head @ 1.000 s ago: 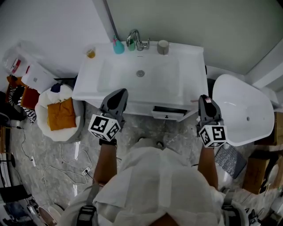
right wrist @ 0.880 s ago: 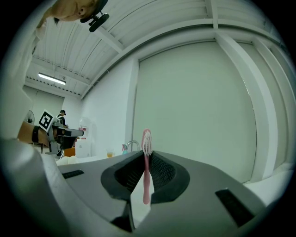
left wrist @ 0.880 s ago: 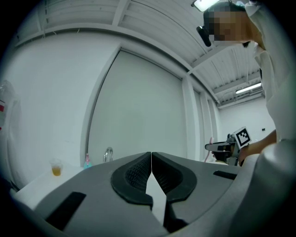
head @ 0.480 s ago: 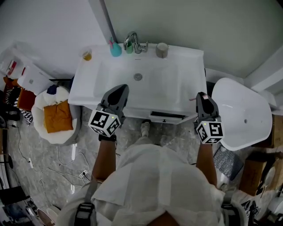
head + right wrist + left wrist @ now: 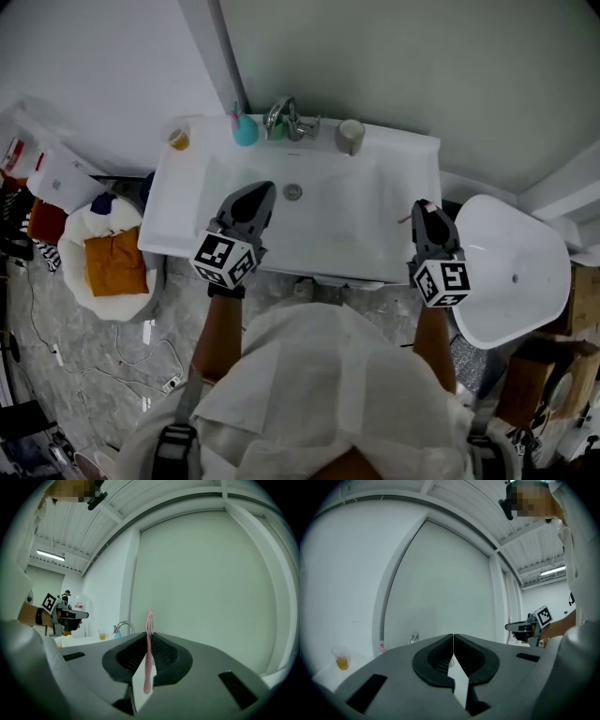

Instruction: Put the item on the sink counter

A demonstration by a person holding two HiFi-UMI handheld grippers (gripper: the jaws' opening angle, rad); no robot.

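Pink toothbrush [image 5: 149, 620] pinched, right hand-held gripper [image 5: 424, 214] outstretched over sink [image 5: 347, 220]

A bathroom, shown by sink [image 5: 361, 230] and faucet [image 5: 284, 114].

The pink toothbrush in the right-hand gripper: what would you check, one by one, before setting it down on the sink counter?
1. Grip on the toothbrush: ok. The right gripper is shut on its handle, bristles pointing up.
2. Left gripper out of the job: ok. Its jaws are together with nothing between them.
3. Right gripper above the sink counter: ok. The head view shows it over the counter's right part.
4. Bare spot to land on: ok. The strip right of the basin, in front of the grey cup, has nothing on it.
5. Height above the counter: cannot tell.
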